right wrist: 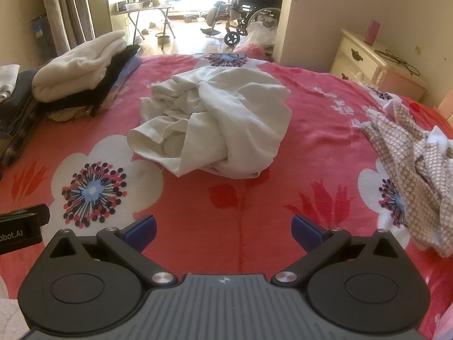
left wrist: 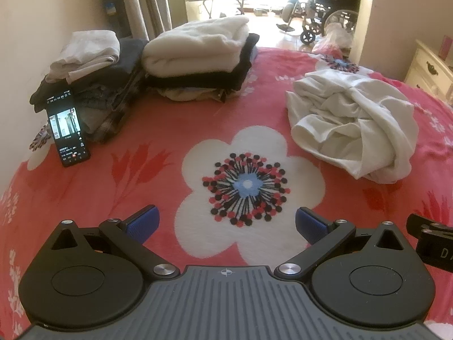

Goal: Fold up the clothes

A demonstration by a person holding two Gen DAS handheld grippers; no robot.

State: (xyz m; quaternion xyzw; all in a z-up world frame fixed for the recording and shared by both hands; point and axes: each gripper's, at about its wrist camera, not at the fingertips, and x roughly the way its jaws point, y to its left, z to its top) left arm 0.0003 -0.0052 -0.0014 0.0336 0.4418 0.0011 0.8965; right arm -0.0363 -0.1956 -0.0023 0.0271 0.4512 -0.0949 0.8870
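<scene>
A crumpled white garment [left wrist: 354, 124] lies on the red flowered bedspread [left wrist: 158, 138], ahead and to the right of my left gripper [left wrist: 226, 223]. In the right wrist view the same garment [right wrist: 215, 124] lies straight ahead of my right gripper [right wrist: 223, 231]. Both grippers are open and empty, hovering over the bedspread [right wrist: 254, 198] well short of the garment. A crumpled checked garment [right wrist: 416, 175] lies at the right.
Two stacks of folded clothes [left wrist: 198, 59] [left wrist: 87, 79] stand at the back left by the wall. A phone [left wrist: 69, 130] leans against the left stack. A cream dresser [right wrist: 365, 56] stands right of the bed. A wheelchair [right wrist: 249, 14] is beyond the bed.
</scene>
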